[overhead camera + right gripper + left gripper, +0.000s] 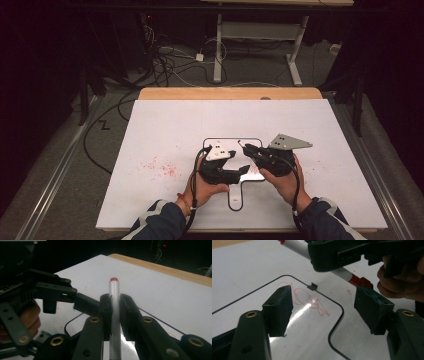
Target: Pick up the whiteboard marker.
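Gripping a marker (114, 302) in closed right gripper (115, 305) jaws, left gripper (323, 311) jaws wide above whiteboard (242, 305) corner.

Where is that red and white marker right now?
The marker is clamped between the right gripper's jaws, held just above the small whiteboard near its red scribbles, close to the open left gripper.

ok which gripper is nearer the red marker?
Right. The right gripper is shut on the marker. The left gripper is open over the small whiteboard, with the marker beyond its jaws, untouched.
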A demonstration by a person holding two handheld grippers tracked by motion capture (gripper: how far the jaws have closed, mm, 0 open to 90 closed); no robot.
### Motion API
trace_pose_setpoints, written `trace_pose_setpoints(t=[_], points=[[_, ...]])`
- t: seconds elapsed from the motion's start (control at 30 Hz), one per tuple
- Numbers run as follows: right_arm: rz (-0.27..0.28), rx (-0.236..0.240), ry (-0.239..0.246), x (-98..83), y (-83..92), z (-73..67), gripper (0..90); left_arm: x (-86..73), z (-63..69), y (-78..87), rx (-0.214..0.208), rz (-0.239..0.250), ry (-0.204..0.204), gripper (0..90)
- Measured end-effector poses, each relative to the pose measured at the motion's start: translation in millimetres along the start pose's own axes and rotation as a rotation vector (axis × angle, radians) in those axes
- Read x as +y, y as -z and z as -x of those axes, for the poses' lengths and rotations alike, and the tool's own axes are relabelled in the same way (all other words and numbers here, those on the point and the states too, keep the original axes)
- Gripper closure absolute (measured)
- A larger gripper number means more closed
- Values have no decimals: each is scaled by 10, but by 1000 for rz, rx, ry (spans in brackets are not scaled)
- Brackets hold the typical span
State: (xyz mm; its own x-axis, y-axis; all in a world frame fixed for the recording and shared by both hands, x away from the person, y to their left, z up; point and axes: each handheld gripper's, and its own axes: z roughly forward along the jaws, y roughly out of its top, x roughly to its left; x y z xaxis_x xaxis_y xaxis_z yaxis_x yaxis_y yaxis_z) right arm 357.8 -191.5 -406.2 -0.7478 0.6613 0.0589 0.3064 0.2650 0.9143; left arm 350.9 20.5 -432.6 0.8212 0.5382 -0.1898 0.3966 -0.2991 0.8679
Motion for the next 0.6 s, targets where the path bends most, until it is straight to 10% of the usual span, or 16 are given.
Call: trace_pose_setpoints(t=[0.6], points=[[37, 8, 10, -61, -30, -126, 814, 34, 1, -147, -54, 40, 19, 562]])
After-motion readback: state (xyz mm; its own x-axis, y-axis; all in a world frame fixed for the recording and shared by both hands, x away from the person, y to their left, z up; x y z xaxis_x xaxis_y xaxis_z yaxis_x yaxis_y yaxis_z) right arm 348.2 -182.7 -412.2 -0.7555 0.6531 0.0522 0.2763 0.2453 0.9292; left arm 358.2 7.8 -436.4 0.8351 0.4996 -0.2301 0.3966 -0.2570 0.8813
